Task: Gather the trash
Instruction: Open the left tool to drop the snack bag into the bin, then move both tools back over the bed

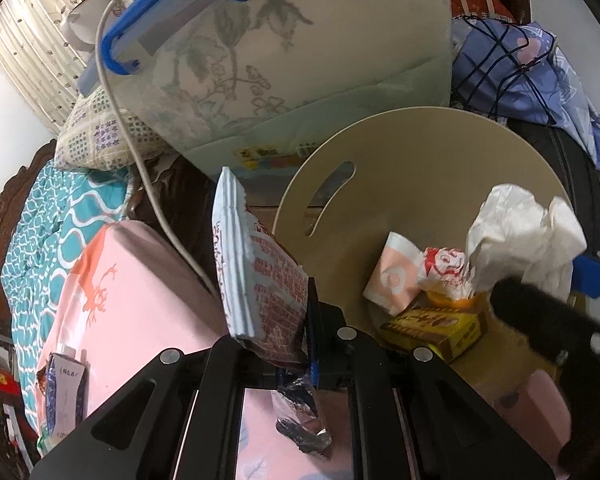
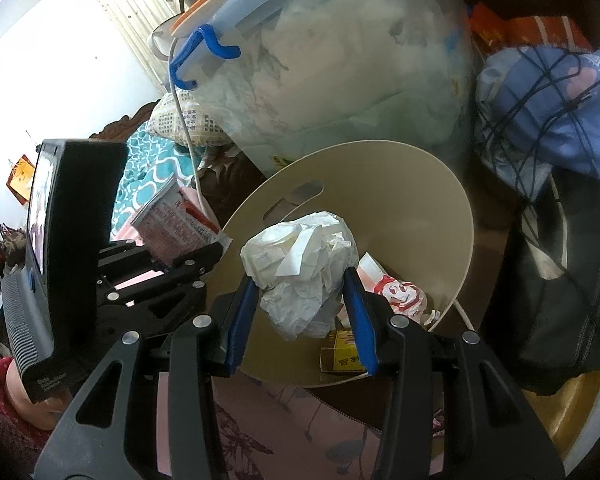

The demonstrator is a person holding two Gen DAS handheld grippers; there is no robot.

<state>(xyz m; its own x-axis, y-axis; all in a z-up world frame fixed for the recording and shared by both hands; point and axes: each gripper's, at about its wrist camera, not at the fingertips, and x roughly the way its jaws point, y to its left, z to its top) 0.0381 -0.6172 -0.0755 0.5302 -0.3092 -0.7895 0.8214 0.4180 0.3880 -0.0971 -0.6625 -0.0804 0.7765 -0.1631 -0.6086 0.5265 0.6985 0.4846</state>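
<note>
My left gripper (image 1: 276, 320) is shut on a white and red snack wrapper (image 1: 260, 268) and holds it upright just left of the beige trash bin (image 1: 440, 152); wrapper and gripper also show in the right wrist view (image 2: 172, 228). My right gripper (image 2: 300, 296) is shut on a crumpled white paper wad (image 2: 300, 276), held over the bin's open mouth (image 2: 380, 184); the wad also shows in the left wrist view (image 1: 516, 236). Inside the bin lie a yellow box (image 1: 436, 328), a red and white wrapper (image 1: 440, 264) and a pink and white packet (image 1: 392, 280).
A pink bedsheet (image 1: 132, 300) lies left of the bin, with a small blue and white packet (image 1: 64, 392) on it. A large clear storage box with blue clips (image 1: 260, 60) stands behind the bin. A white cable (image 1: 148, 184) hangs down. Blue bundled cloth (image 1: 516, 68) sits at the right.
</note>
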